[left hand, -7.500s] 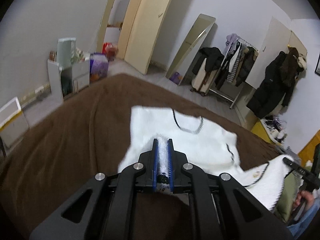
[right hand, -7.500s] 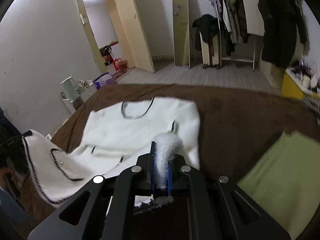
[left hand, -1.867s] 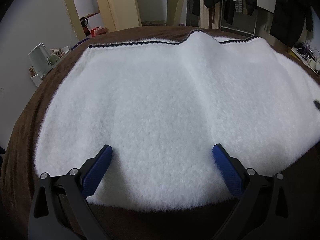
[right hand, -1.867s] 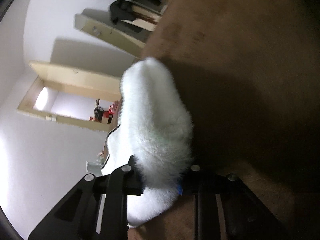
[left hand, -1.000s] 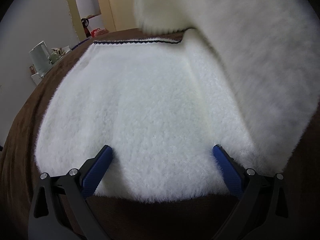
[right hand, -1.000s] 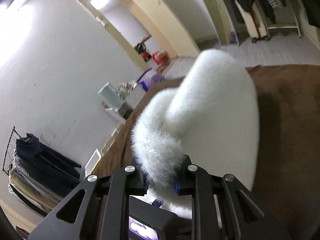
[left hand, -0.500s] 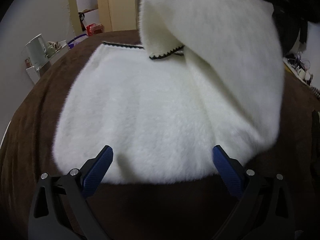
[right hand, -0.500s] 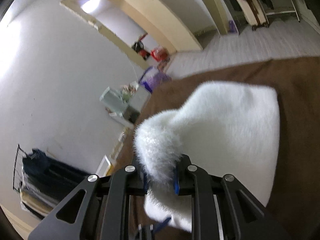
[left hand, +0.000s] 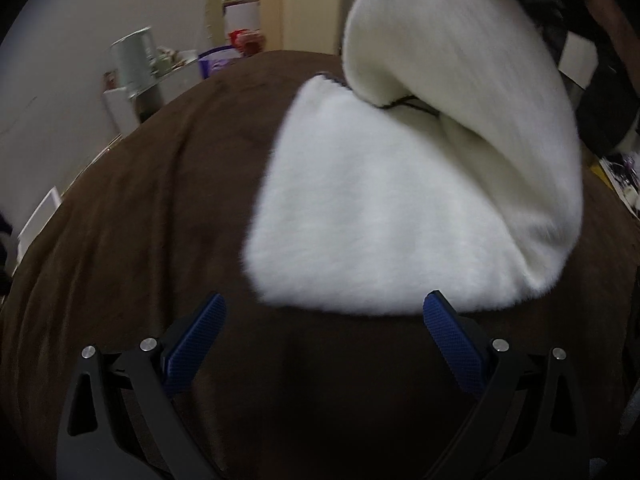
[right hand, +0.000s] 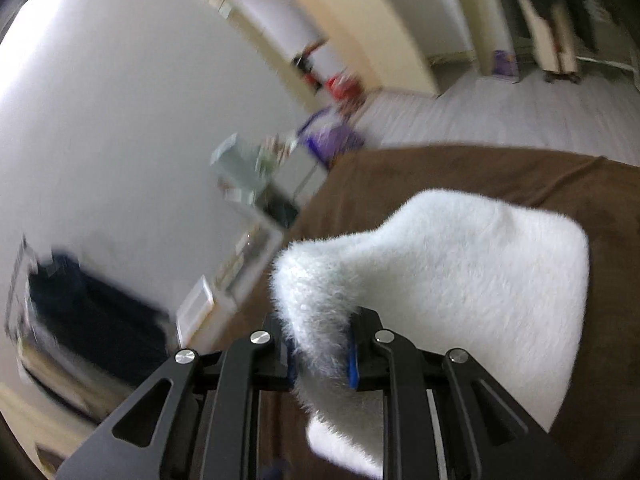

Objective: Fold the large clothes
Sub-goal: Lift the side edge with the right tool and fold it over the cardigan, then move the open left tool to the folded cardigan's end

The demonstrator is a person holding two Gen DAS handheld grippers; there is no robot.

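A fluffy white sweater point(left hand: 372, 216) with thin black trim lies on the brown bed cover point(left hand: 152, 208). Its right side is lifted and curls over the flat part, toward the left. In the left wrist view my left gripper point(left hand: 324, 312) stands wide open just short of the sweater's near edge, its blue pads point(left hand: 448, 332) over the cover with nothing between them. In the right wrist view my right gripper point(right hand: 322, 350) is shut on a thick fold of the white sweater point(right hand: 472, 280), which hangs from it down to the brown bed cover point(right hand: 440, 172).
Left of the bed stand a low white shelf with a pale jug point(left hand: 134, 60), a purple bag point(right hand: 328, 136) and white boxes point(right hand: 198, 308). A doorway and a cream wardrobe point(right hand: 384, 40) are behind. Dark clothes point(right hand: 80, 308) hang at the far left.
The right gripper has carried the sweater's right side up and over toward the left. The left gripper, still open, has drawn back off the sweater's near edge and shifted left.
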